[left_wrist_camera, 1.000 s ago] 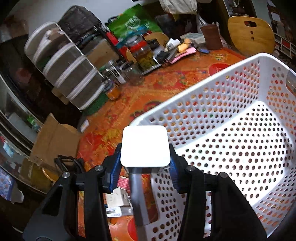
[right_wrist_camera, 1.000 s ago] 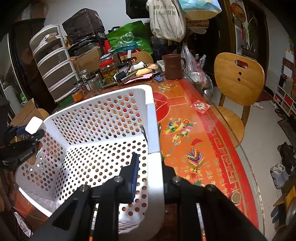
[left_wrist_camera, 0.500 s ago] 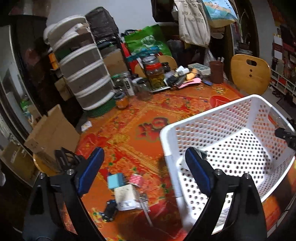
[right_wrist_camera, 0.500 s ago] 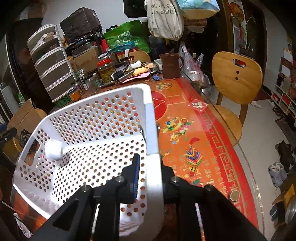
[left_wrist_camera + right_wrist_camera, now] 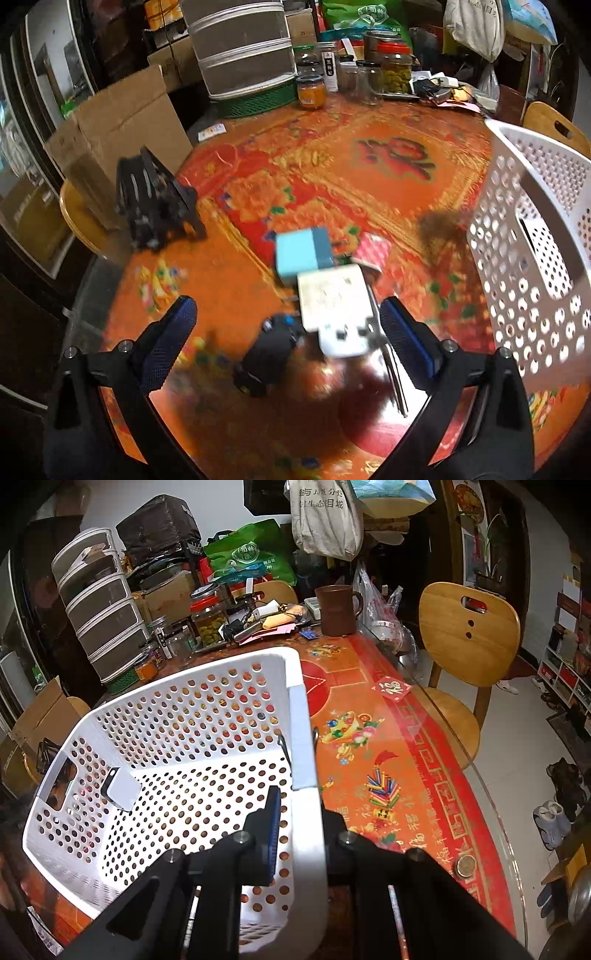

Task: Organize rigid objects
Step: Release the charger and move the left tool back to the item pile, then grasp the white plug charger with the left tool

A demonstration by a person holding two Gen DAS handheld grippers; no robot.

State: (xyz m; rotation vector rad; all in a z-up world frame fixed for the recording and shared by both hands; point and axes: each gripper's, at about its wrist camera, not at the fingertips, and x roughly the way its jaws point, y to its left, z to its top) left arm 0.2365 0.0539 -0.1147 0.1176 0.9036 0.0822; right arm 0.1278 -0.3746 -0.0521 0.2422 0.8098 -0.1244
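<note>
Two fisheye views over a cluttered table covered by a red and orange patterned cloth.

In the left wrist view, the left gripper point(image 5: 286, 325) sits at the bottom of the frame with its blue-padded fingers point(image 5: 168, 345) spread wide apart and holding nothing. Between and just above them, at lower centre, lies a blurred cluster of small objects touching one another: a white block point(image 5: 334, 306), a light blue box point(image 5: 303, 254) above it, a pink patterned item point(image 5: 373, 253) to the right, and a black object point(image 5: 267, 356) to the lower left. The white perforated basket point(image 5: 535, 236) fills the right edge of this view.

In the right wrist view, the right gripper point(image 5: 295, 834) at bottom centre is clamped on the basket's near rim, one finger inside the wall and one outside. Inside the basket, at the left of the frame, a white square object point(image 5: 123, 788) rests against the wall beside the handle cut-out.

The step in hand appears to be picking the next item from the cluster while the right gripper steadies the basket. The next move probably calls for lowering the open left gripper around one object, most likely the white block, closing on it without dragging its neighbours, then carrying it right to the basket.

Readable writing is scarce: a red square sticker point(image 5: 393, 688) at centre right bears a gold Chinese "fu" character, and a hanging cloth bag point(image 5: 323, 517) at top centre shows Chinese print too small to read reliably.
</note>
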